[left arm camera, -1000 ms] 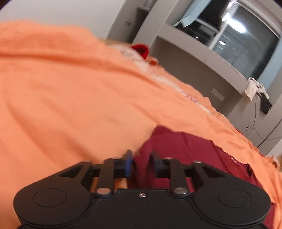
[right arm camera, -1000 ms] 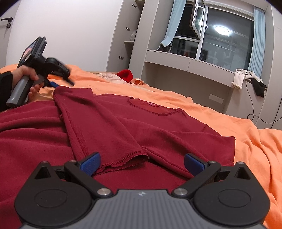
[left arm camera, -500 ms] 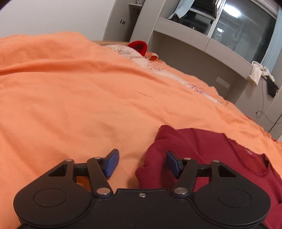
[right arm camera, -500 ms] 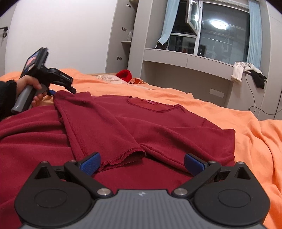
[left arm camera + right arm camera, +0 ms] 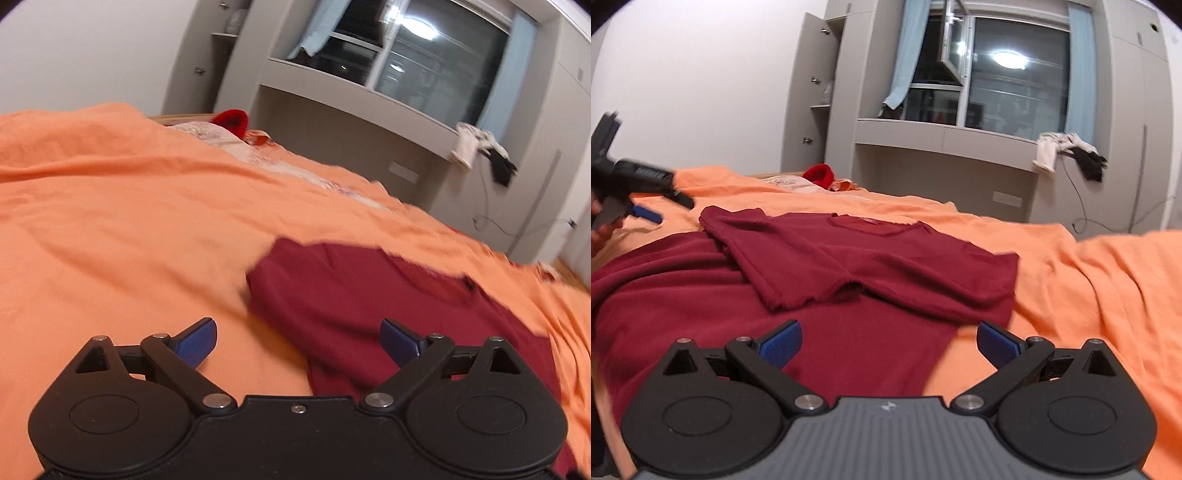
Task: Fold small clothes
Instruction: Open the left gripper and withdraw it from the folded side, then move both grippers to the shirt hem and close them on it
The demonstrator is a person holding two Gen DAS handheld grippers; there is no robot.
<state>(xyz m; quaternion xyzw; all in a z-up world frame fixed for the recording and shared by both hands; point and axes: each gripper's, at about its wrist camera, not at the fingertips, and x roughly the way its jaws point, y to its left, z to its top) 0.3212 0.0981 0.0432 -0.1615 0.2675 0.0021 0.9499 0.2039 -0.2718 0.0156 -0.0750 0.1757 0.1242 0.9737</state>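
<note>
A dark red top [image 5: 871, 258] lies flat on the orange bedspread [image 5: 1089, 280], one sleeve folded in across its body. My left gripper [image 5: 297, 338] hovers off the garment's left shoulder [image 5: 280, 258]; its jaws are opening wide and nothing is between them. From the right wrist view the left gripper [image 5: 646, 206] shows at the far left in a hand. My right gripper [image 5: 888, 341] is open above the garment's lower part [image 5: 849, 354], its blue pads clear of the cloth.
A red item [image 5: 822, 173] and pale patterned fabric [image 5: 229, 136] lie at the far end of the bed. Behind stand grey cupboards, a window ledge [image 5: 945, 136] with clothes [image 5: 1067, 147] draped on it, and a cable on the wall.
My left gripper let go of the red shoulder, spread its jaws wide and drew back to the left. My right gripper pulled back and to the right, staying open.
</note>
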